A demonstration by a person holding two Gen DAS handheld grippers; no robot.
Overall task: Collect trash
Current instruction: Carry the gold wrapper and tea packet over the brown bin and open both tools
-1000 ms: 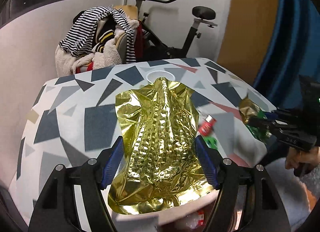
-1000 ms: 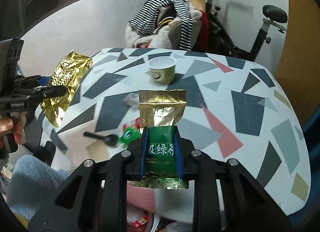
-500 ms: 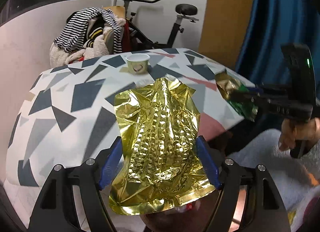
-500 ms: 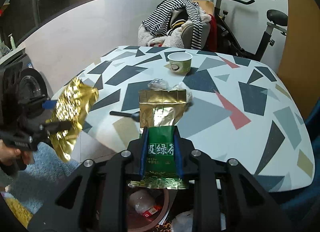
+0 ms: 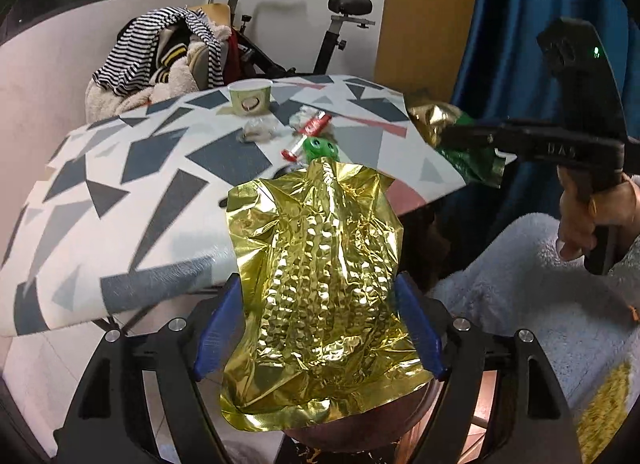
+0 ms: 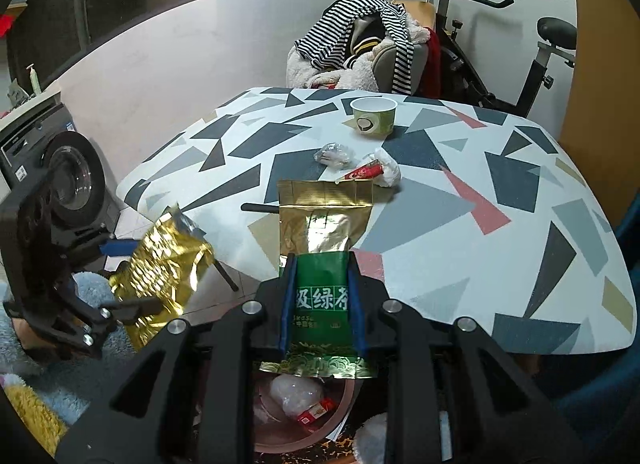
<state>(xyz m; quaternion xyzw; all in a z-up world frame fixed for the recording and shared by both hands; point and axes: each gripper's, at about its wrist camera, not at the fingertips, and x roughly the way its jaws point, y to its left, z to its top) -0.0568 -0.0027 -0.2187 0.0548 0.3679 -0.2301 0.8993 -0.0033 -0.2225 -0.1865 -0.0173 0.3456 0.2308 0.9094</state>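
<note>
Left wrist view, item one: the left gripper (image 5: 320, 328) is carrying a crumpled gold foil bag (image 5: 320, 284) between its blue pads, and its jaws are opening, the bag lying between them and hanging over the rim of the reddish-brown waste bin (image 5: 360, 424) at 6 o'clock. Item two: the right gripper (image 6: 322, 300) is clamped tight on a green-and-gold tea packet (image 6: 324, 264), its lower edge hanging directly above the same bin (image 6: 304, 440), where wrappers are already lying. Item three, trash waiting on the patterned table (image 6: 500, 256): a paper cup (image 6: 374, 116) at 12 o'clock, a clear crumpled wrapper (image 6: 334, 154) and a red-and-white wrapper (image 6: 376, 172) just before it, and a black spoon handle (image 6: 260, 207) partly hidden behind the packet. Handling note, as judgement: the step in hand is the drop. The foil bag is wide and light, so the left jaws are best kept spreading until the pads are fully clear of it, with the gripper centred over the bin mouth rather than its near rim, or the bag may catch on a pad or slide to the floor. The right hand is best kept waiting to one side, releasing the packet only once the bin mouth is free, so the two grippers are not crowding each other.
</note>
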